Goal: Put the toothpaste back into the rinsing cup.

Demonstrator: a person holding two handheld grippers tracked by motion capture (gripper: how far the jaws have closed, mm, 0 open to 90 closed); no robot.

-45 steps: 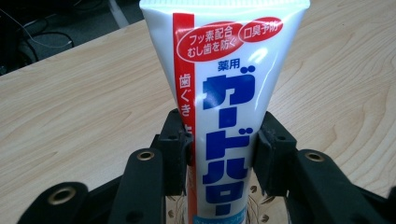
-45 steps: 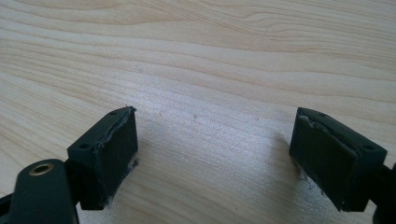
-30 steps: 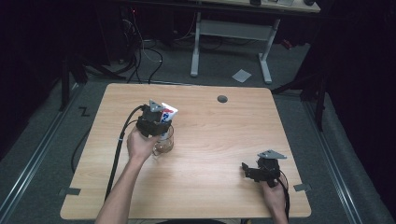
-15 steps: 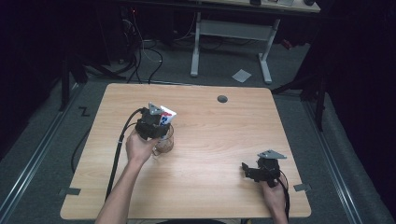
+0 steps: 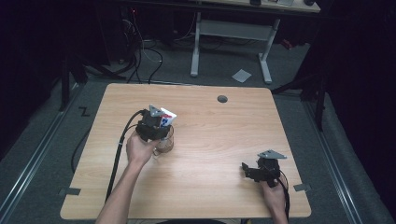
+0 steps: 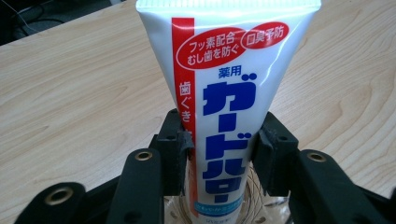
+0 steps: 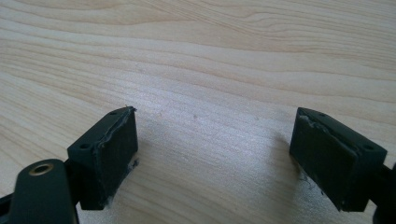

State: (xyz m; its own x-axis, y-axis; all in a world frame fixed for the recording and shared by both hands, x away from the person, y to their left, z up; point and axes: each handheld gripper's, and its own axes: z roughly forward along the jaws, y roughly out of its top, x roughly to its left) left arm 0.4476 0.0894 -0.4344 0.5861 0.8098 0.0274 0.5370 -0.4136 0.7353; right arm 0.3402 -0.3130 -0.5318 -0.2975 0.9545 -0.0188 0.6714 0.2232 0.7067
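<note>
High view: wooden counter (image 5: pixel 205 140) mid frame, dark floor around it. Left tongs (image 5: pixel 154 127) sit left of centre, held in the person's left hand (image 5: pixel 139 150), black cable trailing down toward the lower left. White toothpaste tube (image 5: pixel 166 117) with red and blue print sticks out of the tongs toward the upper right. Clear glass cup (image 5: pixel 166 141) stands on the counter directly under the tongs, tube's lower end going into it. Right tongs (image 5: pixel 254 171) in the lower right, held by the right hand (image 5: pixel 274 198), low over the wood and well apart from the cup. Small round grommet (image 5: pixel 222 99) in the counter top, upper centre. White desk frame (image 5: pixel 233 42) on the floor behind the counter, a paper scrap (image 5: pixel 242 75) beside it.

Left gripper view: tube (image 6: pixel 224 93) fills the centre, upright, flat crimped end at the top of frame, Japanese print in blue and red. Both black pads (image 6: pixel 180 149) are pressed to its sides, so left tongs are clenched on the tube. Cup rim (image 6: pixel 254 200) shows at bottom centre, tube's lower end inside it.

Right gripper view: the two pads (image 7: pixel 109 149) stand far apart at lower left and lower right, bare wood grain (image 7: pixel 205 84) between them. Right tongs released, grasping nothing.
</note>
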